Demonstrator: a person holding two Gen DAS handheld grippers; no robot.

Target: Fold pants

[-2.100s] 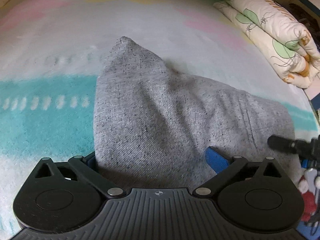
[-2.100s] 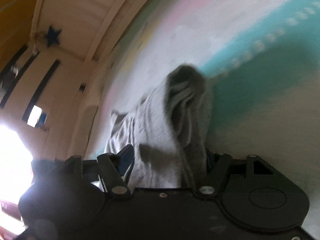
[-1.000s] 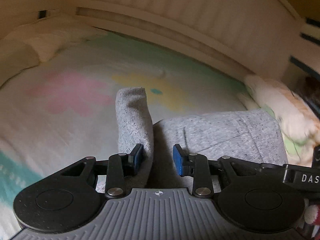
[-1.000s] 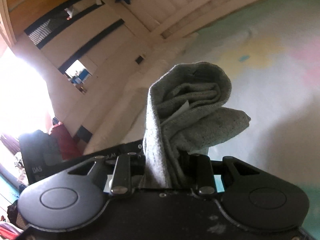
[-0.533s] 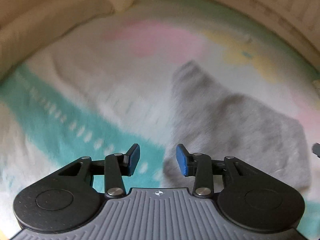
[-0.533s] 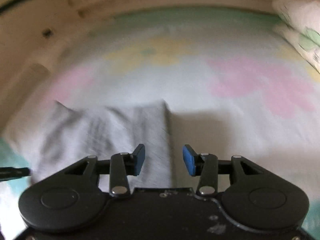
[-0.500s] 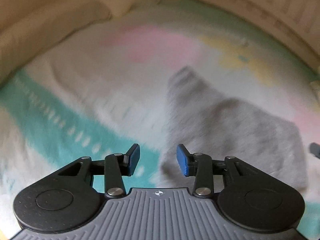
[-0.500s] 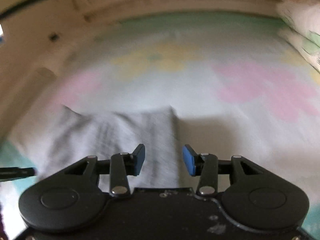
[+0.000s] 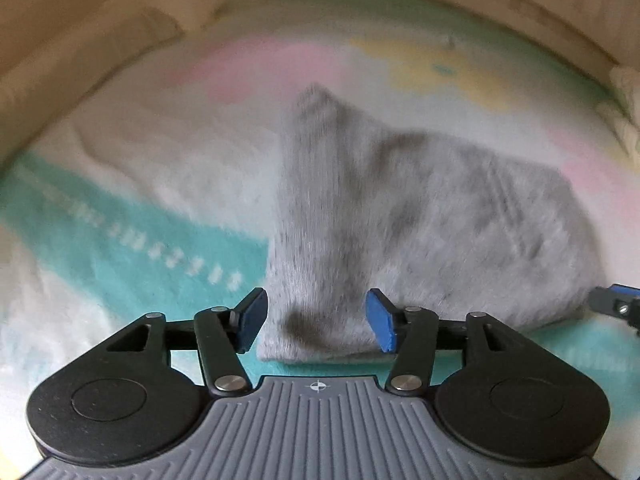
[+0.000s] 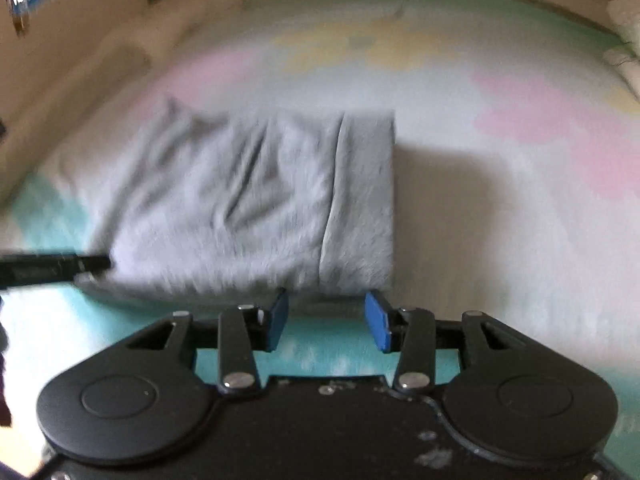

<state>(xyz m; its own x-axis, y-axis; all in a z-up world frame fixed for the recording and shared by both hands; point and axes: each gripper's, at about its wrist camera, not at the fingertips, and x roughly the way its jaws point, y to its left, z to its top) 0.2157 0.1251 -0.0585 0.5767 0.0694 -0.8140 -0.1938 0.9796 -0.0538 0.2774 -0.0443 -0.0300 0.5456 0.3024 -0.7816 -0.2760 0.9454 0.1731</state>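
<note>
Lying folded on the bed, the grey pants [image 10: 256, 196] form a thick, roughly rectangular bundle of speckled knit cloth, with soft creases across the top layer and a seam or fold line running down near the right edge in the right wrist view. In the left wrist view the pants [image 9: 400, 216] rise to a blunt peak at the far left corner; motion blur softens the weave, so the layers at the near edge can only be guessed at, perhaps two or three.

The left gripper [image 9: 316, 320] sits over the near left corner of the bundle, its blue pads [image 9: 252, 320] either side of that corner, apart from the cloth, the jaws opening with fabric between them but not pinched. The right gripper [image 10: 326, 320] hangs just short of the near right edge, jaws parted about halfway and holding nothing, only bedsheet between them.

The bundle rests on a pastel bedsheet [image 10: 500, 208], straddling a turquoise band and white ground, with pink and yellow patches farther back.
</note>
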